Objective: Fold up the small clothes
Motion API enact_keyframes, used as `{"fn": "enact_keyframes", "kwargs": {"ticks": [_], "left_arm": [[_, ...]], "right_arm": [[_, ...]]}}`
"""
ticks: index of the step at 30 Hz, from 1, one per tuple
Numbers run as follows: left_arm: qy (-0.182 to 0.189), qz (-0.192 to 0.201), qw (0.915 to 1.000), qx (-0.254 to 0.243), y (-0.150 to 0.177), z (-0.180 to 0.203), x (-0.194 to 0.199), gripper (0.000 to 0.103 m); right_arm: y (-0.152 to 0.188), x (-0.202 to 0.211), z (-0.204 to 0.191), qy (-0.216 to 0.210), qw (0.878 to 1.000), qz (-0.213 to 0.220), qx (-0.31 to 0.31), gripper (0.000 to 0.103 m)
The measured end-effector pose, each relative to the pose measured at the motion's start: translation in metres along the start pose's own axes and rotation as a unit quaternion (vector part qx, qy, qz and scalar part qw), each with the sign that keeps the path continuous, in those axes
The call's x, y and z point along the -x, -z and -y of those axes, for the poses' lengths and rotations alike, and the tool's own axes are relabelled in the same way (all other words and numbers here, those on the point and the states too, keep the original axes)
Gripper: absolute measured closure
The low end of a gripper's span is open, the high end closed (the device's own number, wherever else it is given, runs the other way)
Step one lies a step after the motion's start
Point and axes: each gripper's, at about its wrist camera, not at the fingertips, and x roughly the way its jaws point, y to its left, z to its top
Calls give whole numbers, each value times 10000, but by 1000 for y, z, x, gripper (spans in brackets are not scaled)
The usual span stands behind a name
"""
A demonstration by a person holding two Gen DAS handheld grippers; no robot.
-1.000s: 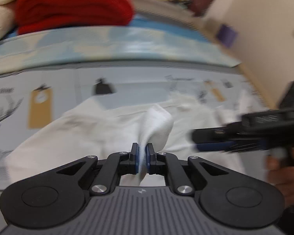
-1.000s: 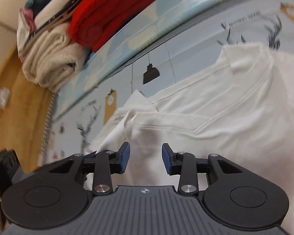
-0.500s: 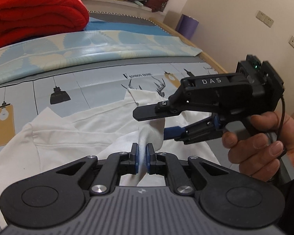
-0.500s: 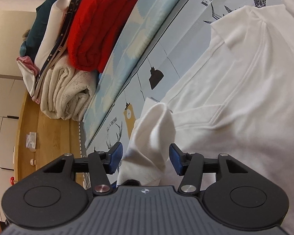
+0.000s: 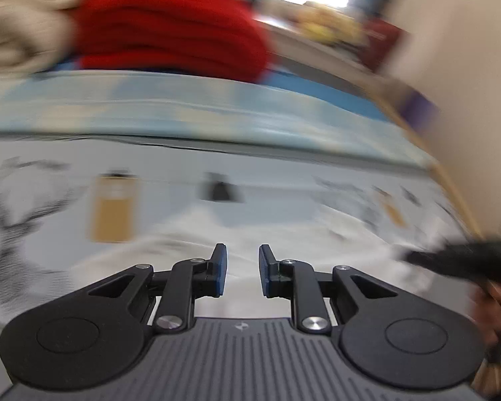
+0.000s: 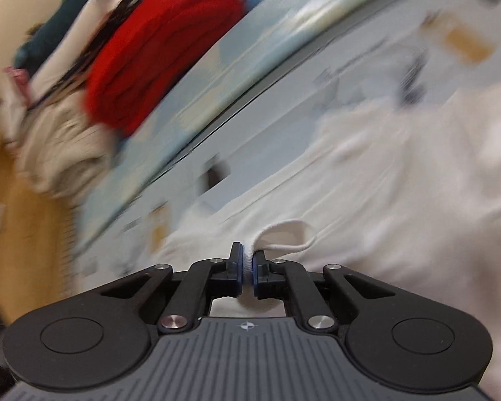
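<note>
A bedroom in a home is shown. A bed is covered by a printed sheet (image 5: 170, 180), with a red blanket (image 5: 170, 26) and beige knit (image 6: 60, 147) stacked at its head. Soft toys (image 5: 327, 30), blurred, are lined up behind it.

You get no readable text here: lettering printed on the bed sheet (image 6: 360, 67) is probably motion-blurred past reading.
</note>
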Motion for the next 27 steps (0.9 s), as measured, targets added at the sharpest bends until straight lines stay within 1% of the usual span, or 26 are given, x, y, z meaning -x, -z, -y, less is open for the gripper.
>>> {"fn": "enact_keyframes", "kwargs": {"ticks": [1, 2, 3, 5, 7, 11, 12, 13, 14, 16, 17, 18, 20, 22, 23, 25, 27], "left_arm": [[-274, -15, 9994, 211, -3, -10, -1, 80], [-543, -88, 9977, 401, -4, -20, -5, 80], [-791, -192, 9953, 528, -4, -29, -9, 80], [-1181, -408, 9902, 622, -2, -39, -18, 80], [-1376, -522, 9868, 674, -1, -45, -24, 80], [-1359, -575, 9860, 776, 0, -50, -29, 80], [-1368, -596, 9858, 765, 1, -49, -30, 78], [-1376, -624, 9857, 751, 2, -49, -32, 77], [-1382, -664, 9854, 743, 4, -49, -33, 76], [-1403, -770, 9843, 738, 7, -51, -38, 76], [-1418, -804, 9838, 743, 9, -53, -39, 76], [-1420, -839, 9834, 757, 11, -53, -41, 76], [-1358, -923, 9835, 758, 14, -52, -46, 76], [-1251, -977, 9851, 659, 14, -47, -49, 76], [-1183, -1000, 9862, 586, 15, -43, -50, 76], [-1055, -1058, 9879, 418, 17, -35, -52, 72], [-1037, -1136, 9878, 230, 20, -28, -56, 71]], "right_arm": [[-3, 5, 4, 368, 9991, 191, 118, 98], [-6, 7, 10, 650, 9974, 267, 151, 98], [-8, 6, 19, 844, 9961, 249, 71, 98], [-9, 2, 36, 985, 9949, 88, -194, 98], [-9, 0, 46, 1070, 9936, 39, -354, 98], [-16, 11, 53, 1271, 9903, 423, -366, 98], [-18, 14, 54, 1350, 9889, 517, -355, 98], [-18, 12, 54, 1378, 9885, 518, -335, 98], [-19, 8, 57, 1341, 9896, 421, -323, 98], [-20, 0, 61, 1308, 9910, 126, -264, 97], [-20, -3, 63, 1351, 9905, 58, -257, 93], [-20, -4, 64, 1385, 9900, 49, -263, 93], [-22, -1, 68, 1342, 9901, 146, -386, 93], [-26, 6, 72, 1331, 9895, 324, -473, 93], [-29, 10, 73, 1356, 9887, 429, -471, 93], [-34, 17, 76, 1365, 9878, 588, -459, 93], [-37, 22, 80, 1362, 9875, 660, -450, 93]]}}
